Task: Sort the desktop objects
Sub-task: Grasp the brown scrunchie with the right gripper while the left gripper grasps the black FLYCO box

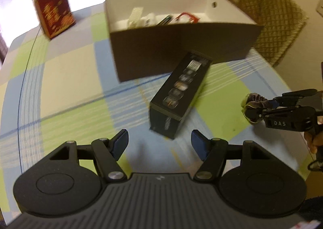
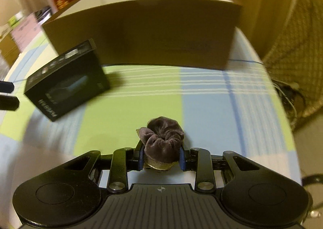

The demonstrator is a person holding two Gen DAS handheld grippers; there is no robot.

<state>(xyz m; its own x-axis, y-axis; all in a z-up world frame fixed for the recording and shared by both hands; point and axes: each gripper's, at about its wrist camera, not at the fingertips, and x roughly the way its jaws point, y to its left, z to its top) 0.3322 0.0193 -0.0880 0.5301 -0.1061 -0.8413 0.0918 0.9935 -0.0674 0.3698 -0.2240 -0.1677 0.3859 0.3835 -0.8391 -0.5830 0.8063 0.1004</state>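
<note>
Two tongs show: your right tongs (image 2: 161,157) pinch a crumpled, velvety brown scrunchie (image 2: 163,140) just above the checked cloth of the table (image 2: 201,97), while your left tongs (image 1: 159,144) stand spread and empty before a glossy black oblong box (image 1: 179,95) beside the open cardboard bin (image 1: 181,47).

tabletop (image 1: 66,79): checked green-blue cloth
on it: open brown storage box (image 1: 181,47), black product box (image 1: 179,95), red carton (image 1: 53,9)

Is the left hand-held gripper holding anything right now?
No. The left hand-held gripper stands open with nothing between its pads, above the checked tablecloth just short of the black box.
</note>
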